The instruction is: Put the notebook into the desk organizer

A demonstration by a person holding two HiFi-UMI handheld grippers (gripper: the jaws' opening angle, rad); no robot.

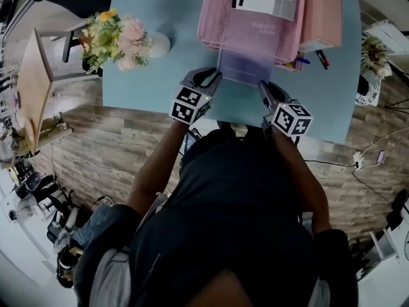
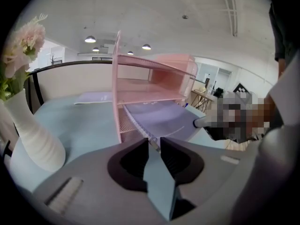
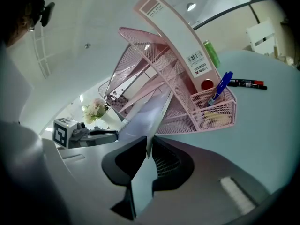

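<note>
A lilac spiral notebook (image 1: 241, 66) lies flat on the light blue table (image 1: 147, 85), its far end inside the bottom tray of the pink mesh desk organizer (image 1: 249, 24). My left gripper (image 1: 213, 77) is shut on the notebook's near left corner, at the spiral binding (image 2: 151, 142). My right gripper (image 1: 264, 87) is shut on the near right corner. In the left gripper view the notebook (image 2: 161, 118) runs under the organizer's shelves (image 2: 140, 83). In the right gripper view the notebook's edge (image 3: 152, 111) runs from the jaws of my right gripper (image 3: 148, 144) into the organizer (image 3: 187, 102).
A white vase of flowers (image 1: 124, 40) stands at the table's left, close beside my left gripper (image 2: 153, 143). Marker pens (image 1: 321, 57) lie right of the organizer, and a blue pen (image 3: 220, 90) stands in its mesh cup. A wooden chair (image 1: 38, 82) stands off the table's left edge.
</note>
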